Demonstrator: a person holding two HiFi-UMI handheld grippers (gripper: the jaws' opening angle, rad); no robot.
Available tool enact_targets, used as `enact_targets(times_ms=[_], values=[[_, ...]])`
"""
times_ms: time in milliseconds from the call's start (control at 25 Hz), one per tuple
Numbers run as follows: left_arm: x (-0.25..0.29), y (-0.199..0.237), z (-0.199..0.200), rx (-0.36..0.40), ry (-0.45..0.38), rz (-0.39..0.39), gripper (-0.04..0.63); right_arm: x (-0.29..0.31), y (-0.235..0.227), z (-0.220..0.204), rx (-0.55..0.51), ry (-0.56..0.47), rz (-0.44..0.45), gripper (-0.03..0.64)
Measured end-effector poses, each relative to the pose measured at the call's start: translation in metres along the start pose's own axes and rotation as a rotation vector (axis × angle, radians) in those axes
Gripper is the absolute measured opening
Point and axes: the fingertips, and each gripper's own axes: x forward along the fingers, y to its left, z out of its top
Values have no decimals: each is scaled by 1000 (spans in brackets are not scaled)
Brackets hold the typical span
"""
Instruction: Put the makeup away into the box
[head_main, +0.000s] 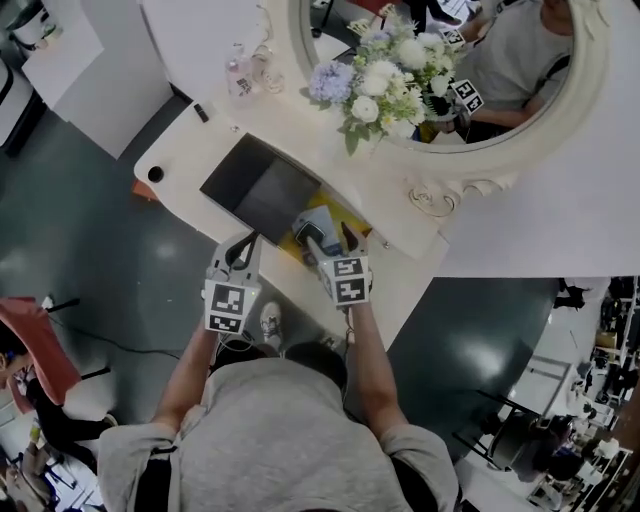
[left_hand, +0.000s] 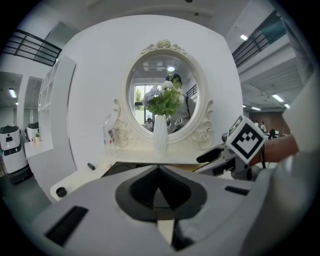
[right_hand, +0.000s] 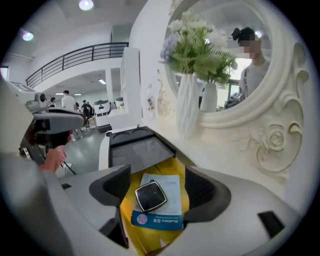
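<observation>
A black square compact (right_hand: 151, 196) with a gold rim lies on a white and blue packet (right_hand: 161, 204) inside the yellow-lined box (right_hand: 176, 172). My right gripper (right_hand: 156, 176) hovers over it, open, jaws on either side of the compact and not touching it. In the head view the right gripper (head_main: 327, 236) is over the box (head_main: 347, 216), whose dark lid (head_main: 262, 186) lies open to the left. My left gripper (head_main: 243, 244) sits at the table's front edge beside the lid. Its jaws (left_hand: 159, 169) meet at the tips with nothing between them.
A white vase of flowers (head_main: 386, 74) stands before the round mirror (head_main: 505, 120). Small bottles (head_main: 241, 76) stand at the back left. A black stick (head_main: 201, 113) and a black round cap (head_main: 155, 174) lie on the white table's left end. A red chair (head_main: 35, 350) stands on the floor.
</observation>
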Motion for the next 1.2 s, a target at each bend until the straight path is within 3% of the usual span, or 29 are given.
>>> enact_targets(times_ms=[360, 480, 760, 1200], values=[[-8, -37, 54, 78, -116, -88, 3, -100, -7, 42, 84, -254, -117, 332], [-11, -51, 62, 94, -136, -119, 3, -129, -8, 46, 86, -314, -182, 213], [-16, -74, 69, 118, -157, -175, 3, -162, -2, 38, 77, -376, -274, 32], [-36, -60, 60, 87, -161, -120, 3, -161, 22, 55, 22, -401, -204, 14]])
